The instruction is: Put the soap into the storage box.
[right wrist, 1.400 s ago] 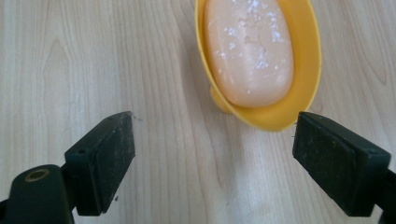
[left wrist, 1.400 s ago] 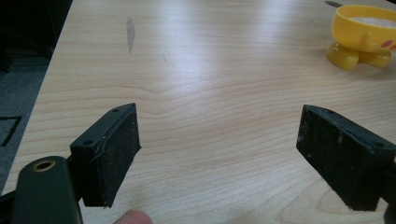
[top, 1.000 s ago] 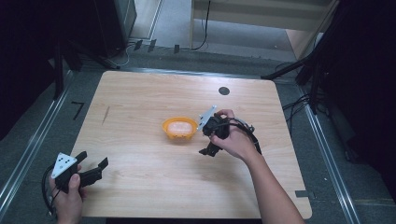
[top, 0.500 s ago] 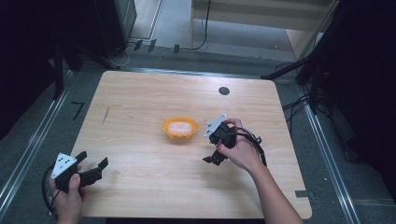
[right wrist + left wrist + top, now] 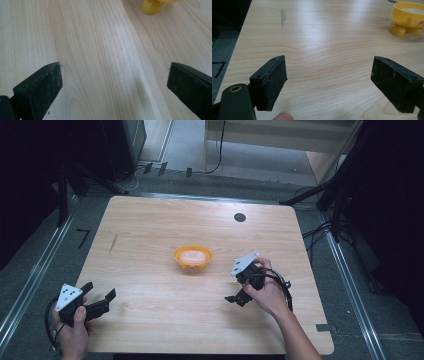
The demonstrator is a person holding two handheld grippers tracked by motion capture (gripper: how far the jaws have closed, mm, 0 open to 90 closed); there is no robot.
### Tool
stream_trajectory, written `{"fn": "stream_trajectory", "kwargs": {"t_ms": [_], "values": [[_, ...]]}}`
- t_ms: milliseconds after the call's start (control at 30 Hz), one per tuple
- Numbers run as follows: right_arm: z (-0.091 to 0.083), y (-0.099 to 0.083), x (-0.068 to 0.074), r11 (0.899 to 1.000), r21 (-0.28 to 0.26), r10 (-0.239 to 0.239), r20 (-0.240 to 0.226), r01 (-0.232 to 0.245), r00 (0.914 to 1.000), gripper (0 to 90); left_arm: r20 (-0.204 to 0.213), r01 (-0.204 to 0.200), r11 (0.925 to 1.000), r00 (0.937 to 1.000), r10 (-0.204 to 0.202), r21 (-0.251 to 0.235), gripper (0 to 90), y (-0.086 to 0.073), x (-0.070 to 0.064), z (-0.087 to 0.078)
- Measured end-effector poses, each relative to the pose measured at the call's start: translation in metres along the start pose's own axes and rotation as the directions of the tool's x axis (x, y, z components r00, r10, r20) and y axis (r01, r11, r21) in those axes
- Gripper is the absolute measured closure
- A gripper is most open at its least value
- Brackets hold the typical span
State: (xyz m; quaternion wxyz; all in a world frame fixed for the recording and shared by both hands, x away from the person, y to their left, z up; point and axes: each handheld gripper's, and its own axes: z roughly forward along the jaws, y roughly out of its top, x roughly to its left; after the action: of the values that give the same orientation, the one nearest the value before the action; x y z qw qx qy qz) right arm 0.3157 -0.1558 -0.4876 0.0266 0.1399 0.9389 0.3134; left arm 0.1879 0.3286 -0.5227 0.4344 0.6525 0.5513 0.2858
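both claws gape empty near the yellow bowl (image 5: 193, 256).

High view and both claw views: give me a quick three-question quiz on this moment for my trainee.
1. True or false: the right claw is shut on the yellow bowl.
2. Multiple choice: where does the yellow bowl stand? A) at the table's near left corner B) near the middle of the wooden table C) on the floor
3. Fill in: the left claw hangs with its jaws ____ and nothing between them.

Key
1. False. Its jaws stand wide apart over bare wood, with the bowl off to the side and apart from them.
2. B.
3. Open. The left claw view shows only tabletop between the pads.
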Motion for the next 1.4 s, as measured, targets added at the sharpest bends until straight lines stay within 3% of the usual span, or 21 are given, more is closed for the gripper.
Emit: {"fn": "stream_trajectory", "kwargs": {"t_ms": [333,400,667,900,933,1033,1133,1300,1400], "values": [[-0.009,-0.031,0.011,0.996,-0.056,0.066,0.018,-0.065,0.9977,0.0,-0.001,-0.003,1.0000,1.0000,0.003,0.000,14.3,0.000,0.000,0.000],[-0.012,-0.042,0.014,0.992,-0.078,0.099,0.014,-0.098,0.9950,0.0,-0.001,-0.004,1.0000,1.0000,0.004,0.000,14.3,0.000,0.000,0.000],[-0.019,-0.066,0.019,0.980,-0.129,0.156,0.028,-0.151,0.9874,0.0,-0.001,-0.007,1.0000,1.0000,0.007,0.003,14.3,0.000,-0.001,0.000],[-0.031,-0.095,0.025,0.952,-0.218,0.228,0.049,-0.213,0.9724,0.0,-0.003,-0.009,1.0000,1.0000,0.009,0.004,14.3,0.000,-0.001,0.000],[-0.031,-0.095,0.025,0.952,-0.218,0.228,0.049,-0.213,0.9724,0.0,-0.002,-0.010,0.9999,0.9999,0.010,0.004,14.3,0.000,-0.001,0.000],[-0.035,-0.108,0.027,0.938,-0.245,0.265,0.047,-0.246,0.9631,0.0,-0.001,-0.013,0.9999,0.9999,0.013,0.003,14.2,0.000,-0.001,0.000],[-0.037,-0.114,0.028,0.933,-0.254,0.278,0.058,-0.256,0.9587,0.0,-0.001,-0.012,0.9999,0.9999,0.012,0.003,14.2,0.000,-0.001,0.000],[-0.040,-0.130,0.032,0.914,-0.287,0.319,0.072,-0.287,0.9449,0.0,-0.001,-0.015,0.9999,0.9999,0.015,0.003,14.2,0.000,-0.001,0.000],[-0.044,-0.144,0.035,0.892,-0.323,0.357,0.079,-0.315,0.9308,0.0,-0.001,-0.017,0.9999,0.9999,0.017,0.002,14.2,0.000,-0.001,0.000]]}}
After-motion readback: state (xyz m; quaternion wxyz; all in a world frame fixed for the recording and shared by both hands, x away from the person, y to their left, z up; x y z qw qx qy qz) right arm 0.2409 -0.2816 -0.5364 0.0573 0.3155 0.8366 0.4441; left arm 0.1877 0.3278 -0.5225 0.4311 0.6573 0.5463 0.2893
